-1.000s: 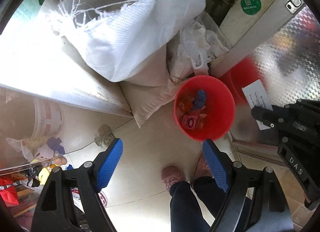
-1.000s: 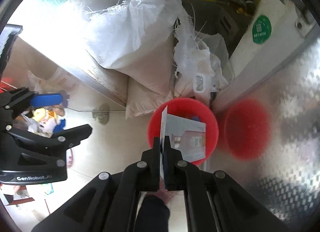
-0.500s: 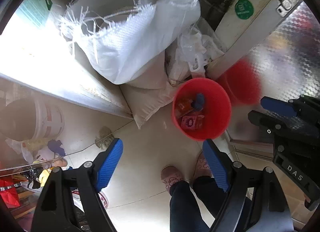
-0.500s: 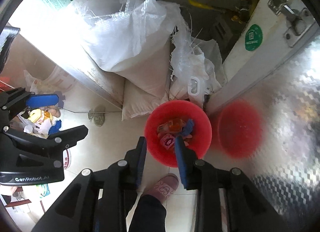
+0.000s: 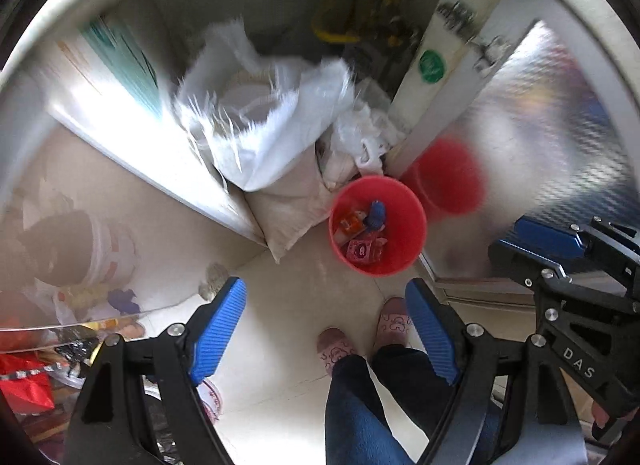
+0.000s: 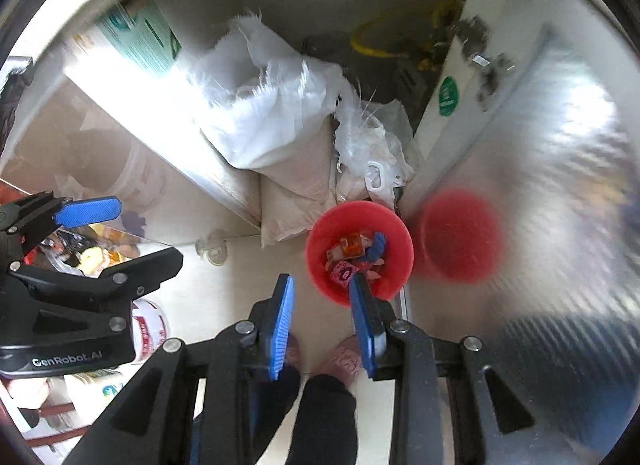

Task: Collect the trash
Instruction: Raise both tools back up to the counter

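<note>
Two sets of tongs over the floor (image 5: 280, 285), both gaping and holding nothing: left tongs (image 5: 326, 329) wide, right tongs (image 6: 322, 327) narrower. "GenRobot.AI" legible on left body, "DAS" on right body. Trash (image 6: 354, 255) in red bin (image 6: 394, 225): orange and pink wrappers, blue scrap, print unreadable. Bin wedged in corner, touching white sacks (image 6: 264, 113) and steel door (image 6: 540, 185) with green sticker (image 6: 447, 96), text blurred. Open tile only on near side, by pink slippers (image 5: 336, 345).
</note>
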Tool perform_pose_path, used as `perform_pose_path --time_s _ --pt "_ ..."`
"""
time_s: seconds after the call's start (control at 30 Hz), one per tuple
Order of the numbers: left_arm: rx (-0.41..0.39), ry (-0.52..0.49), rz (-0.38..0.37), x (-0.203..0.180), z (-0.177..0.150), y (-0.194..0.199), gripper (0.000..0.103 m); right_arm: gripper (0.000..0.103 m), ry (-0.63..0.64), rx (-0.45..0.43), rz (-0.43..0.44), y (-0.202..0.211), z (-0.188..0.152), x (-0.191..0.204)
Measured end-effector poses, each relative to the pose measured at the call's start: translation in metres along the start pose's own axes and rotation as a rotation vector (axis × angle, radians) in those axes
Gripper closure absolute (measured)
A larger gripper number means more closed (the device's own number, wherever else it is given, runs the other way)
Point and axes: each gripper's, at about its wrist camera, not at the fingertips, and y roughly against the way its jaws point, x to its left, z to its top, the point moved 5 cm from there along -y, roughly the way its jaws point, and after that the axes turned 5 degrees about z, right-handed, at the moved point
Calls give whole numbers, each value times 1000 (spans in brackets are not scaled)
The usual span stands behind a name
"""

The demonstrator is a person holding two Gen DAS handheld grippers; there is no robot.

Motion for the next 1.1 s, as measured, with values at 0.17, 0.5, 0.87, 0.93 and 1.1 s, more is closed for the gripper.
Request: perform_pose_path --time_s 0.17,0.5,0.87,0.93,1.1 --pt "-40 -26 -7 -3 11 52 22 68 -24 -38 -12 48 4 7" --pt "-146 -58 -27 -6 41 138 22 52 -53 -148 -73 134 30 16" --pt "-267 -134 -38 -20 79 199 22 38 -125 -260 -211 196 45 1" --pt "-285 -158 -47 -22 89 206 22 36 -142 -286 -237 206 48 -3" --pt "-311 -202 -68 -38 114 214 22 35 -196 -318 -280 226 58 -21"
